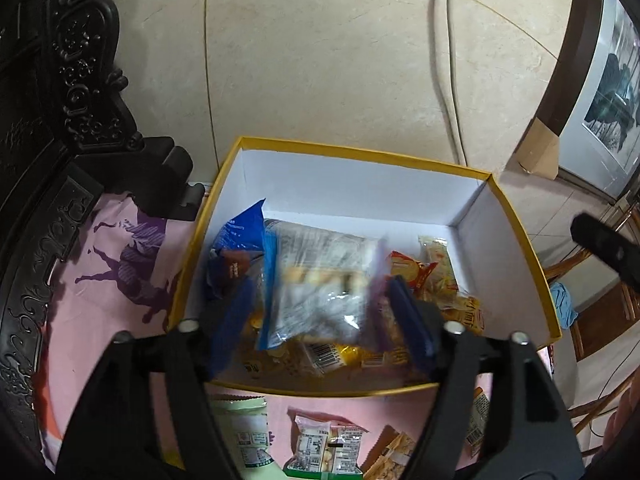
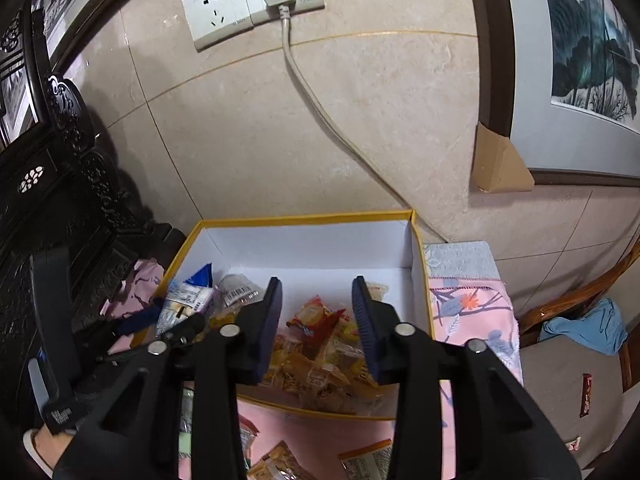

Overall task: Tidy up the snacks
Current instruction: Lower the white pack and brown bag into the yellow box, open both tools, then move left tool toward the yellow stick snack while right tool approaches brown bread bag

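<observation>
no brand readable anywhere; only barcodes and blurred small print on the wrappers, so any label text is a guess at best. box, yellow rim, white inside, sits on a pink cloth over the desk, against a tiled wall. its long axis runs left-right in both views, open side up.

left gripper hangs over the box's near left part, jaws spread wide. clear packet with a blue seam lies between them, blurred, long axis running away from the camera, pads apparently not pressing on it. blue bag leans in the box's left corner, pointed end up. red-yellow packets lie at the right inside the box, yellow wrappers under the clear packet.

right gripper is over the box's near right part, jaws part-way apart, nothing clamped, heap of orange snacks under them.

only the right view shows the wall sockets with a grey plug and cord, the flowered towel right of the box, a chair with a blue rag, and the left gripper from the side. only the left view shows the loose packets on the cloth in front of the box and the purple print on the cloth. dark carved furniture stands at left in both.
</observation>
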Available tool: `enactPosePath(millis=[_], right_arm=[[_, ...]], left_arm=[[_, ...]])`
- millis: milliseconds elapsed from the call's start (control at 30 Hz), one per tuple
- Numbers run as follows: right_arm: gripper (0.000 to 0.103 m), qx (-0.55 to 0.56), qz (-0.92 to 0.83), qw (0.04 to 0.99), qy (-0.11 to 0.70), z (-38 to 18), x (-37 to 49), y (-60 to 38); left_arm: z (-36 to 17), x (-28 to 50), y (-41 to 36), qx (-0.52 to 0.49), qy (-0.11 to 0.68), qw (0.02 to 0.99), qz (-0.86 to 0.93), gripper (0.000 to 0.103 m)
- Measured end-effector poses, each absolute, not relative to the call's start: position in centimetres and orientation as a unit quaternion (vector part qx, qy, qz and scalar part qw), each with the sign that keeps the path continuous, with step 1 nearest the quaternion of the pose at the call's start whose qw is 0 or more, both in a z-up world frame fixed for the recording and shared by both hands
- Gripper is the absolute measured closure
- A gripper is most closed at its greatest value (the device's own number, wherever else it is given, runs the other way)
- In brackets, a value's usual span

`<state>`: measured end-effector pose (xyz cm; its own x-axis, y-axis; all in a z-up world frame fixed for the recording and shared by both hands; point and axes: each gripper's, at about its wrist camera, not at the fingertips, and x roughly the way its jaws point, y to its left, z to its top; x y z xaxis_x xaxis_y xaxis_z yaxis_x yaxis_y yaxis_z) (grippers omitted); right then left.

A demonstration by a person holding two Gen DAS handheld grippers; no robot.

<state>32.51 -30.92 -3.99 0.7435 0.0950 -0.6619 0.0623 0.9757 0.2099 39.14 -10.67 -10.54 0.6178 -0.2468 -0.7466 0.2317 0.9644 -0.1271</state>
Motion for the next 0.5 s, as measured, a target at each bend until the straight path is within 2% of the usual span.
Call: enactPosePath(millis=[100,133,167,333,500], right_arm=[[0.061,0.121,0.014,0.922,0.367,-4.7,31.4,-31.3],[0.047,0.129,0.017,0.92,0.37,-5.0,30.8,-31.4],[0.039,0.136,0.019,0.919,0.37,-5.2,30.2,-31.4],[0.039,0.128,0.049,0.903,0.407,-7.7,26.7,-30.0],[0.039,0.107,0.105,0.874,0.463,-12.2,24.4,-27.3]], left_arm=[[-10.1,38.6,-10.0,-0.021,0.417,0.898,-0.14,0.021],[-9.9,38.2,-9.9,-0.021,0.416,0.898,-0.143,0.018],[-9.6,37.5,-9.6,-0.02,0.413,0.899,-0.146,0.017],[-7.9,33.7,-8.1,-0.005,0.384,0.909,-0.162,0.01],[-8.1,29.3,-5.2,0.03,0.371,0.916,-0.146,0.007]])
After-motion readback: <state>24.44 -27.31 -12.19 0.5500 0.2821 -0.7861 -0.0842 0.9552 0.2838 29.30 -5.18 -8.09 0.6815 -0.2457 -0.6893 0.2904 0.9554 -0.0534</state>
